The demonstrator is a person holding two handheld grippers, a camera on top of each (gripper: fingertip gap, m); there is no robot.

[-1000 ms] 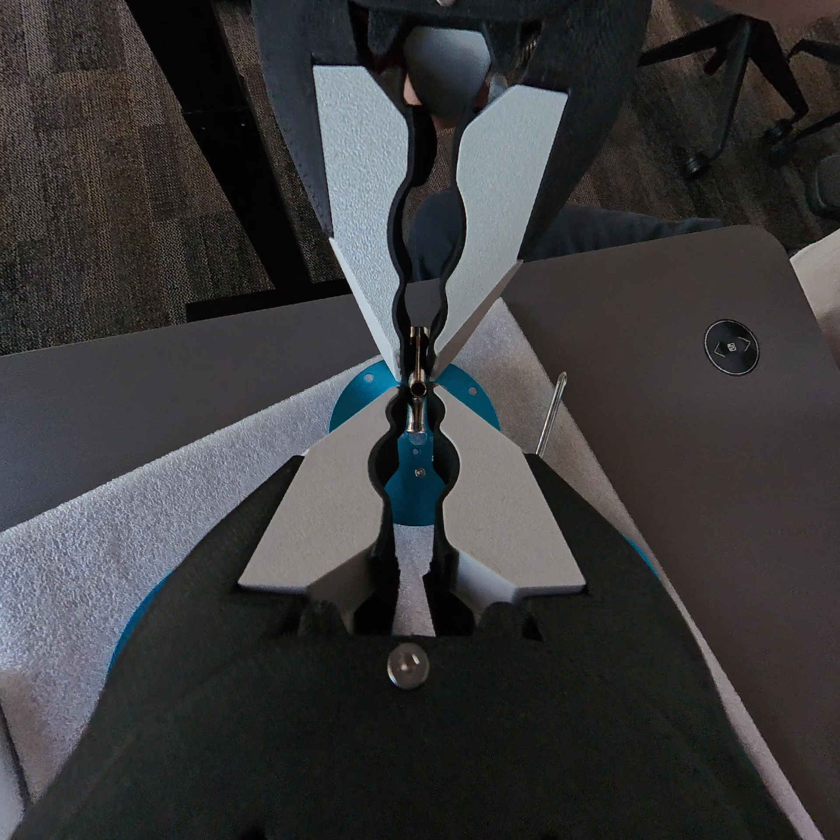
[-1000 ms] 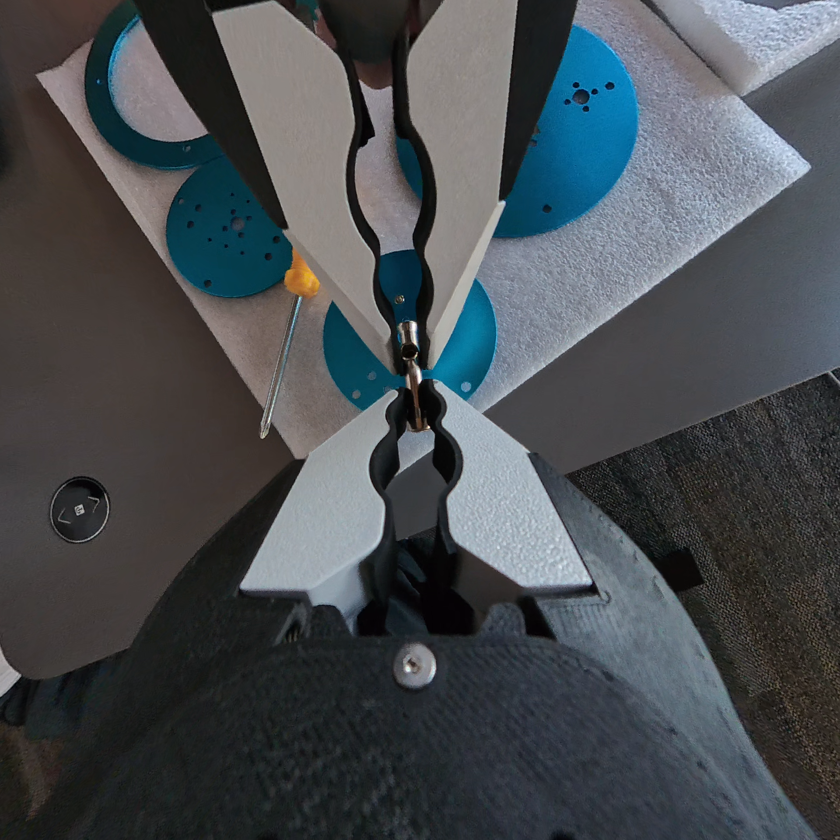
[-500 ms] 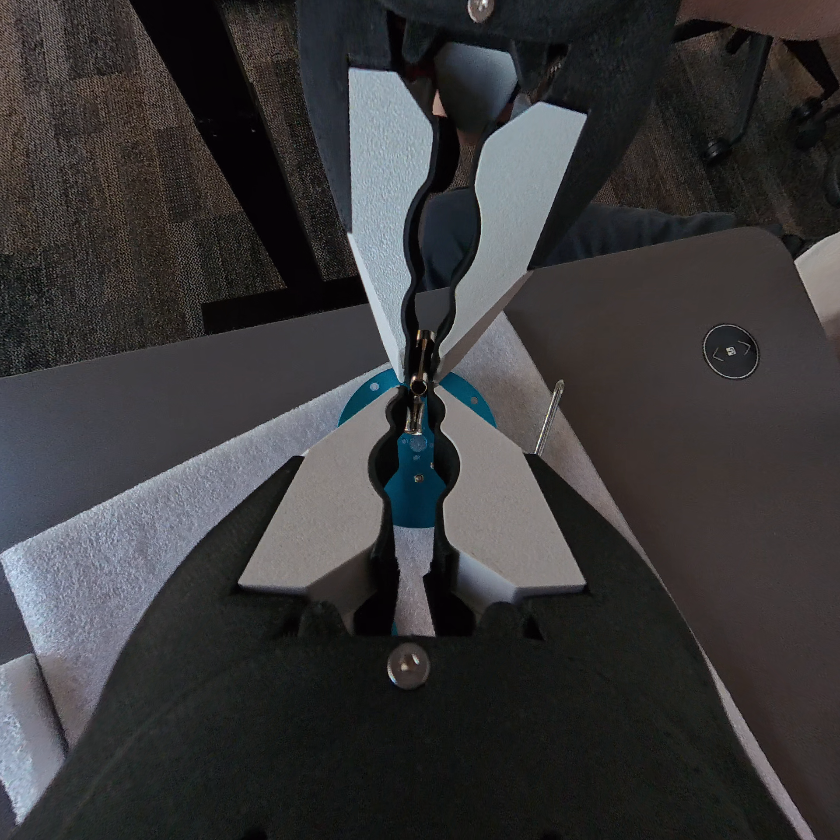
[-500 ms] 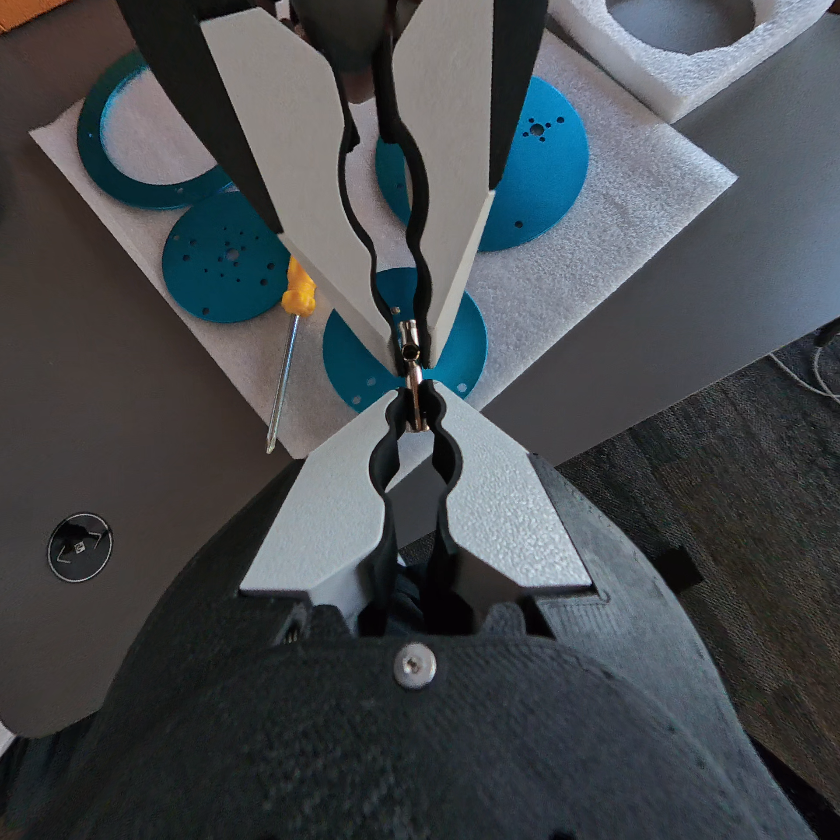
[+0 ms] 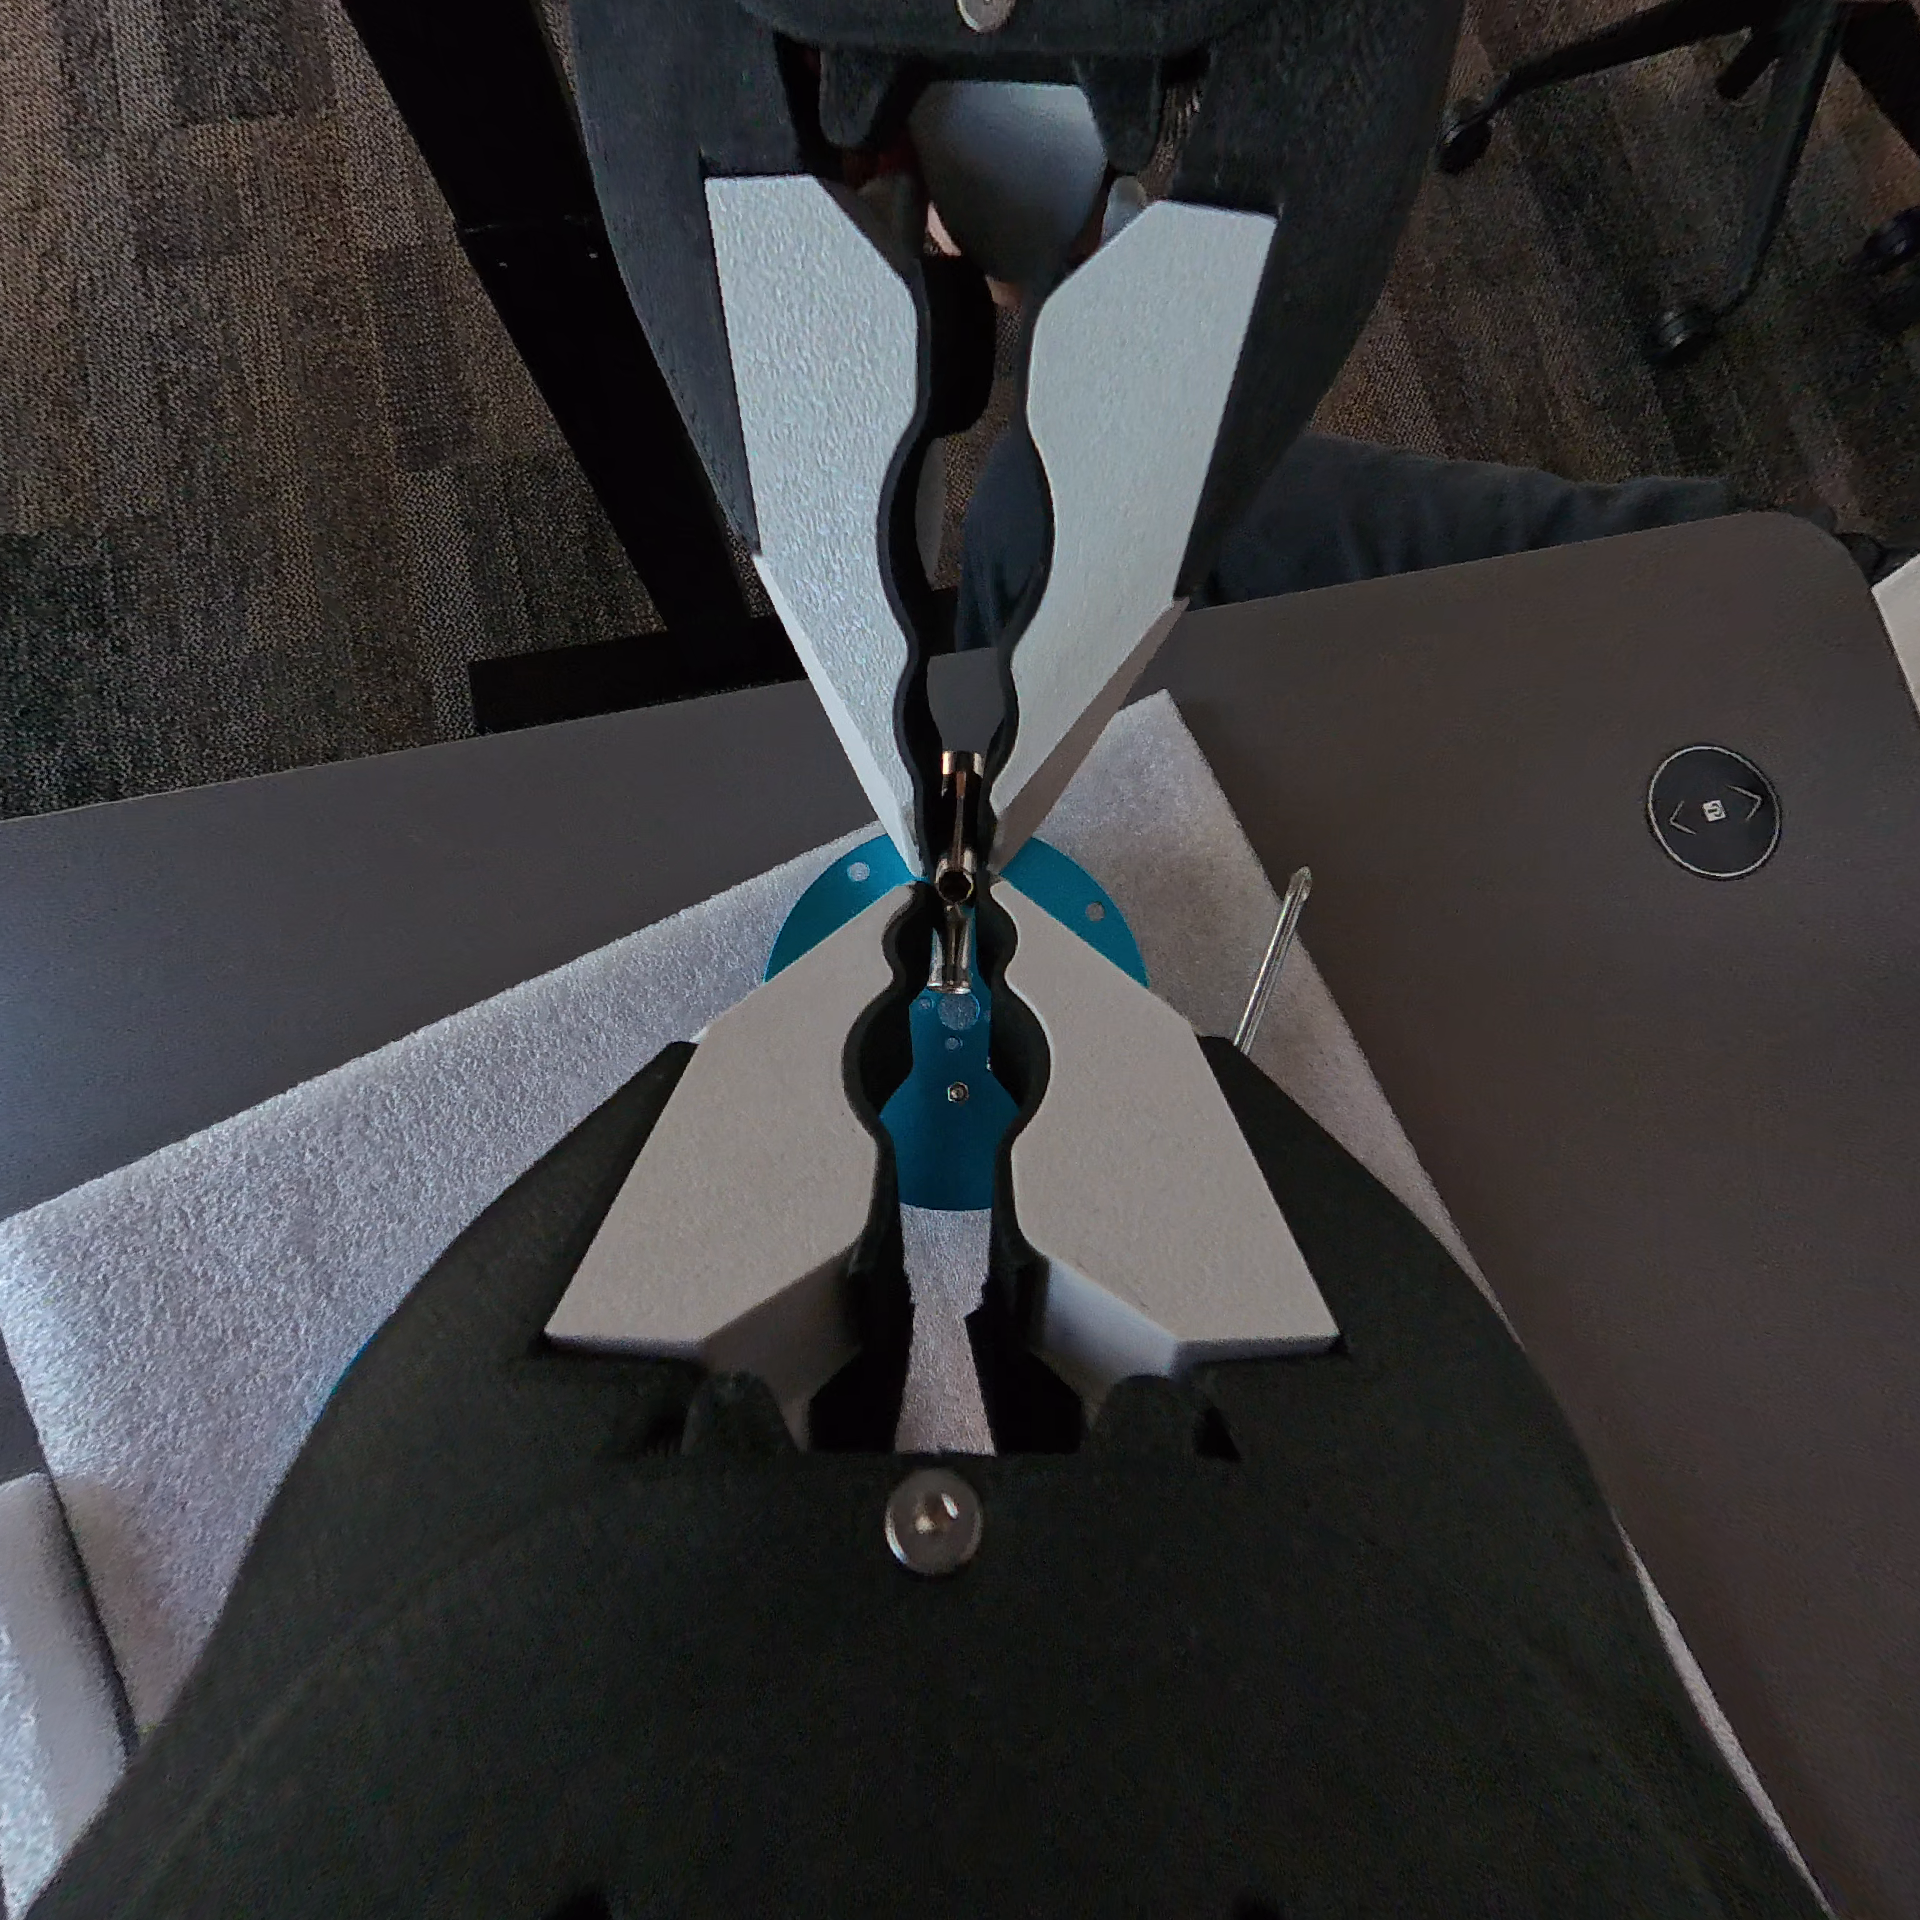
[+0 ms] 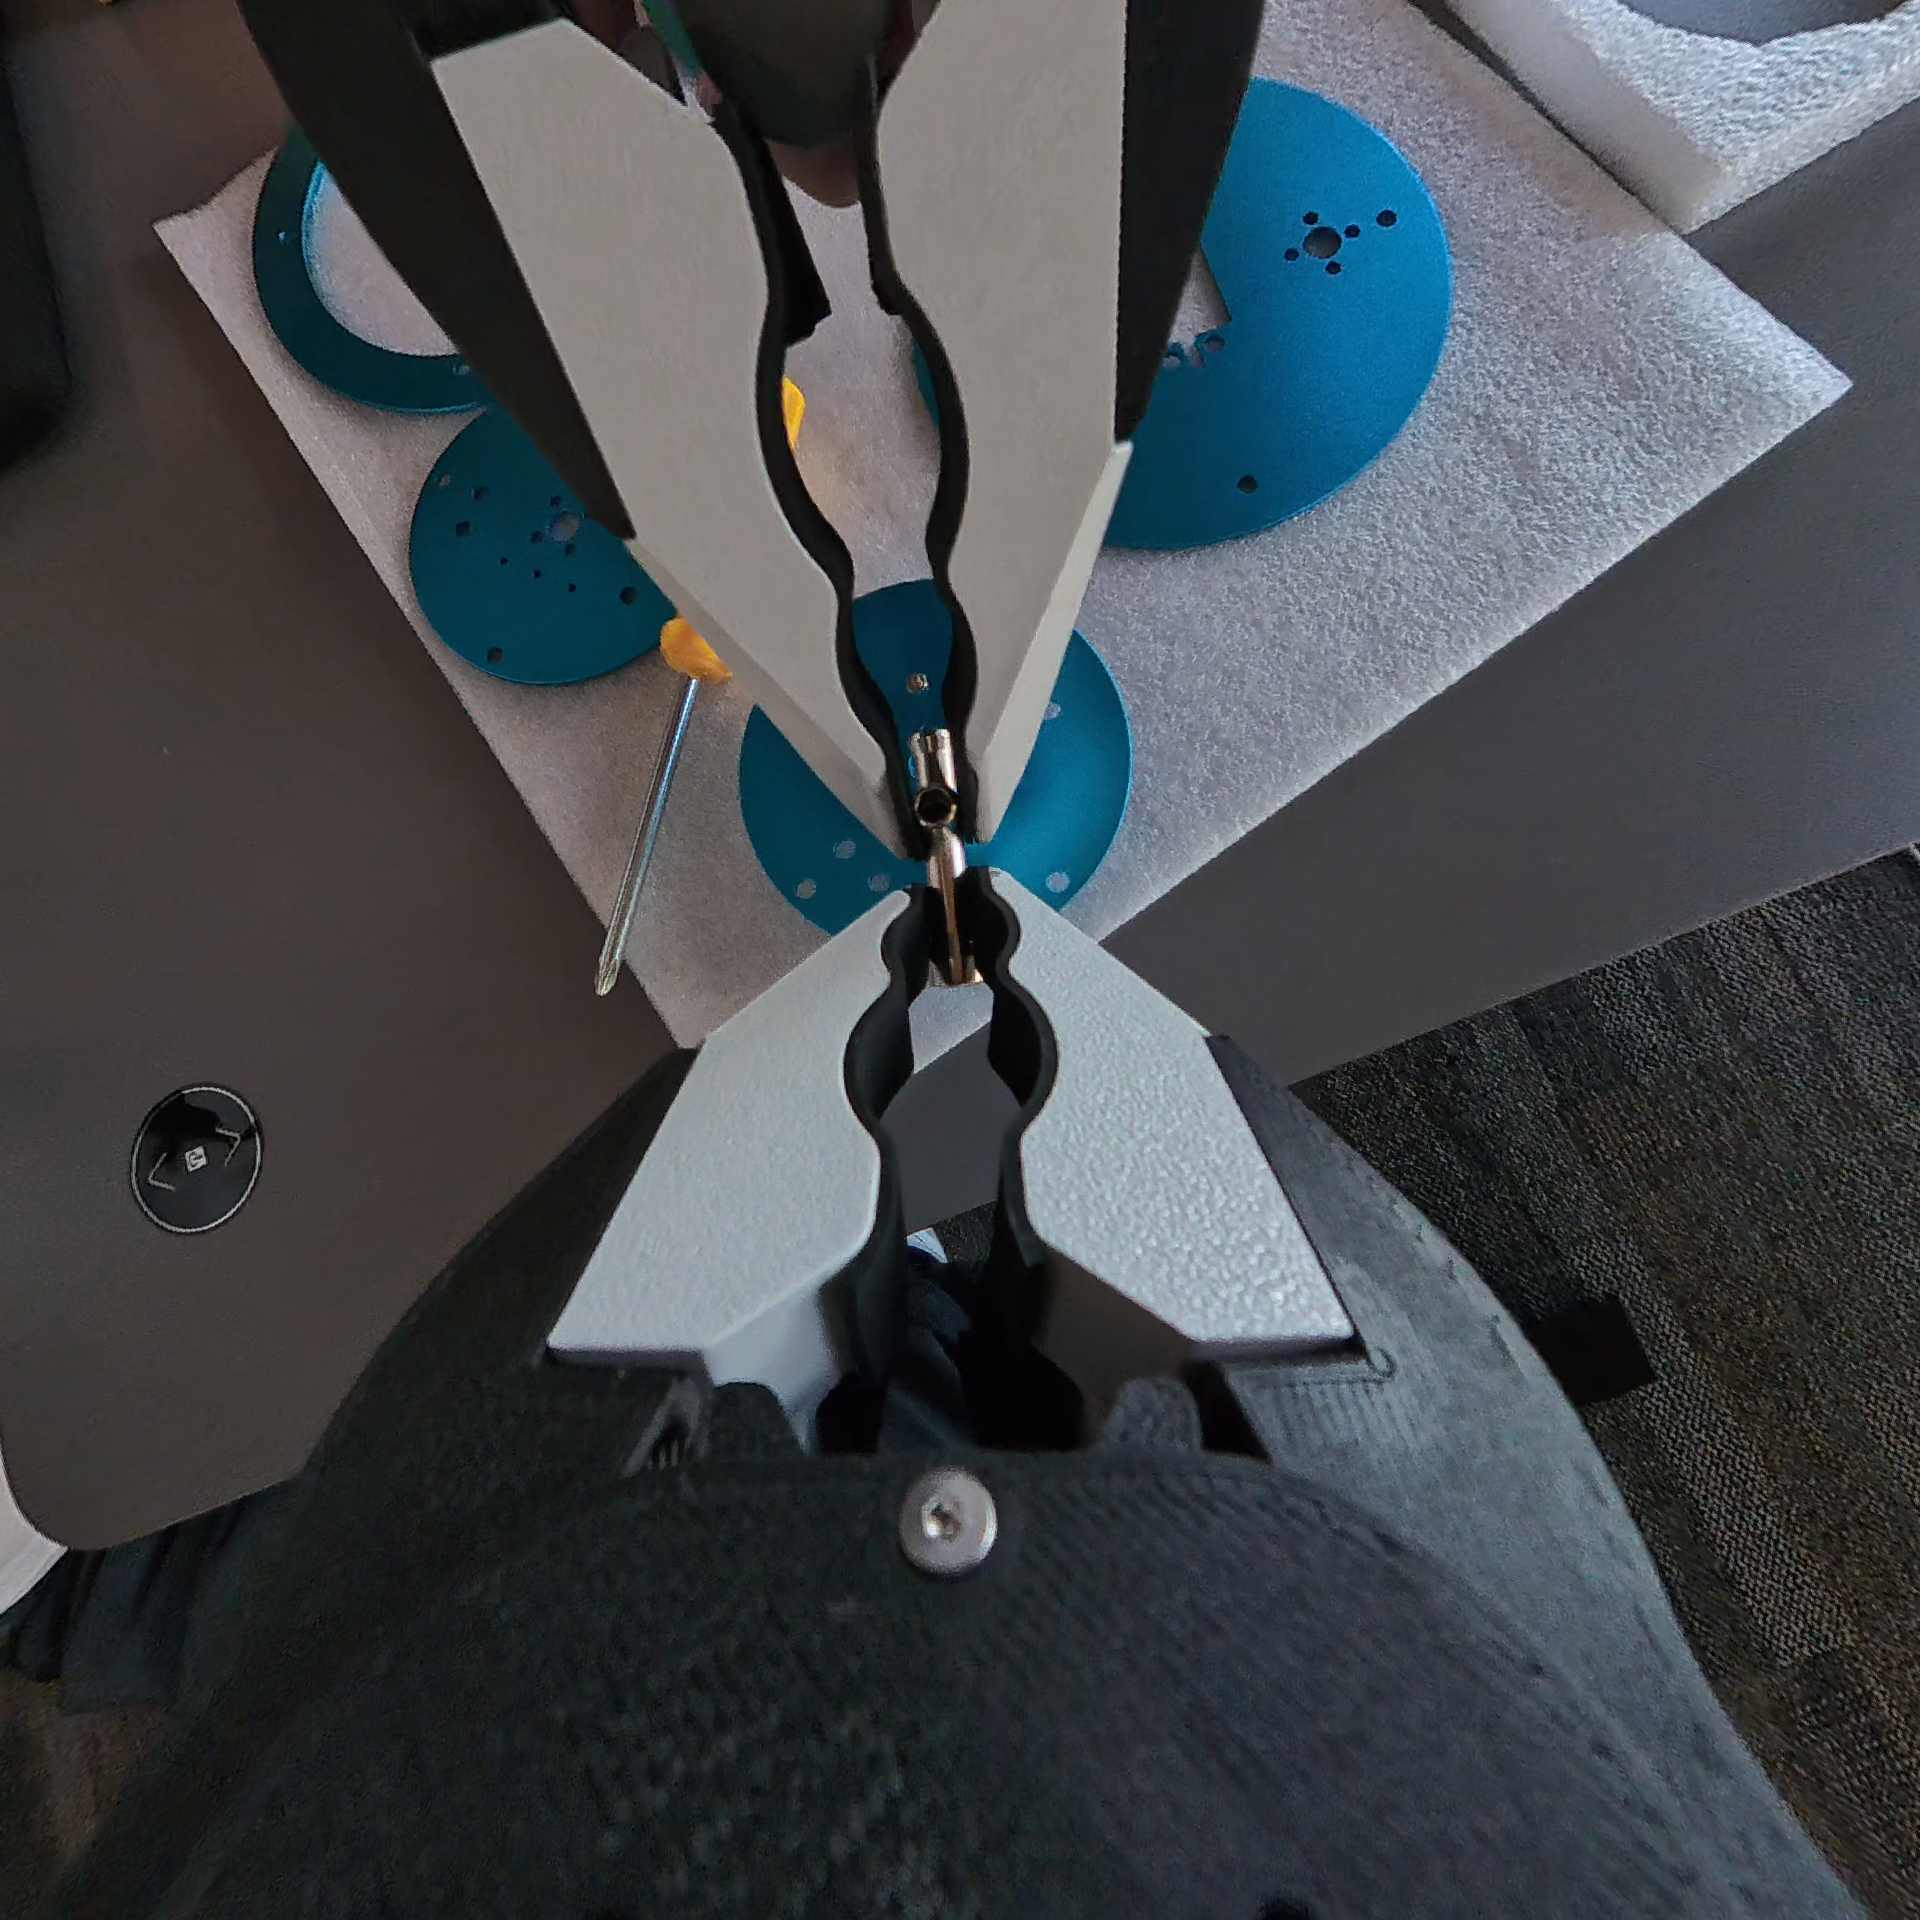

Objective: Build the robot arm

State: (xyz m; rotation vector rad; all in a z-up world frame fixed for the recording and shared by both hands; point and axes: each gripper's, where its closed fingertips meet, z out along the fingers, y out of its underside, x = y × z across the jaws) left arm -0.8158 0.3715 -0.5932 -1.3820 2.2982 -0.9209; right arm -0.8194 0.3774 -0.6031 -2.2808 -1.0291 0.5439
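My two grippers meet tip to tip above a blue disc (image 6: 1060, 790) on a white foam sheet (image 6: 1351, 623). My left gripper (image 5: 954, 914) is shut on a small silver metal pin (image 5: 951, 956). My right gripper (image 6: 945, 894) is shut on another small silver pin (image 6: 948, 925). The two pins touch end to end. In the left wrist view the right gripper reaches in from the top with its pin (image 5: 958, 821). In the right wrist view the left gripper reaches in from the top with its pin (image 6: 932, 769). The blue disc (image 5: 945, 1132) shows between my left fingers.
A screwdriver (image 6: 649, 831) with an orange handle lies at the foam's edge. A smaller blue disc (image 6: 530, 561), a larger one (image 6: 1320, 343) and a blue ring (image 6: 312, 312) lie on the foam. A round button (image 5: 1712, 812) sits in the dark desk (image 5: 1558, 1143). A foam block (image 6: 1714, 94) lies beyond. My left and right fingertips are right by each other. The blue disc (image 5: 945, 1132) is about equally far from each gripper, around 5 cm. Look for it in the right wrist view (image 6: 915, 641) too.
Both grippers stay shut and tip to tip on the pins. The pair has swayed slightly over the blue disc, and the right view has tilted a little.
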